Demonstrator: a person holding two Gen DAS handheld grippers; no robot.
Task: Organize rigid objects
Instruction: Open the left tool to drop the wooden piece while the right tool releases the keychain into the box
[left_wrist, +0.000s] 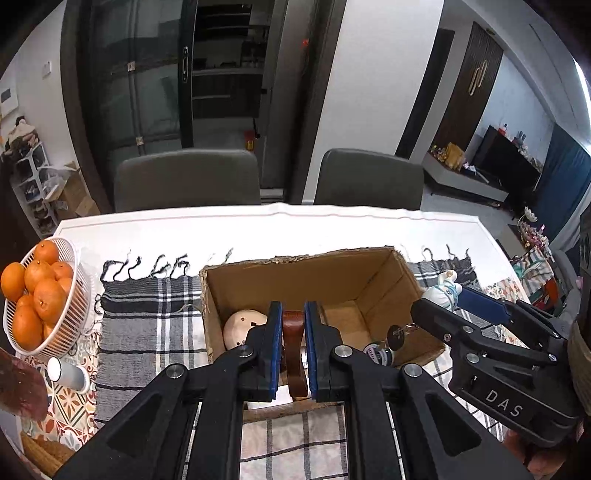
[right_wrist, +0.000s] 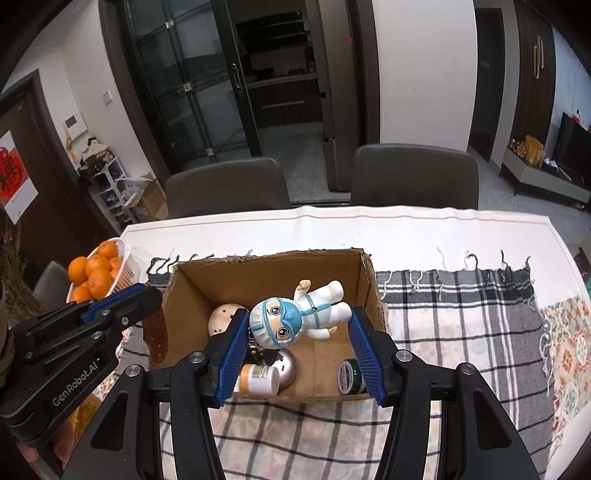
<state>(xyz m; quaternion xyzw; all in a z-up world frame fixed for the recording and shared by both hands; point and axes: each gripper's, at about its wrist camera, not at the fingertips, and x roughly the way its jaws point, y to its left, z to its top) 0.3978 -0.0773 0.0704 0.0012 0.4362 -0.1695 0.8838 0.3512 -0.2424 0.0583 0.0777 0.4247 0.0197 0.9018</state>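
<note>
Nearest the lens in the left wrist view, the left gripper (left_wrist: 293, 325) is seen with its jaws narrow and clamped on a brown leather-look strap (left_wrist: 294, 350), whose long axis runs 12 to 6 between the blue pads. The strap hangs over the near wall of the cardboard box (left_wrist: 280, 273), at the 12 o'clock side of the jaws; its lower end dips past the near rim, so whether it clears the wall cannot be told.

In the right wrist view, the right gripper (right_wrist: 301, 325) is held partly open around a white-and-blue figurine (right_wrist: 295, 317). The head is touched by the left pad; the feet end reaches toward the right pad, but contact there cannot be confirmed, since the figurine may simply be pinched across head and a keychain below it. The figurine's long axis runs roughly 8 to 2, across the jaws. It is carried directly above the box interior.

Inside the box, a beige round object (right_wrist: 221, 317), a small white-capped bottle (right_wrist: 260, 378) and a green tape roll (right_wrist: 349, 376) are already lying. A basket of oranges (left_wrist: 48, 295) sits at 9 o'clock on the bench (left_wrist: 258, 229), untouched.

Judgement: both loads are over or at the box, the right one more centred, so a release from the right hand is likely nearer; the strap needs carrying further toward 12.
</note>
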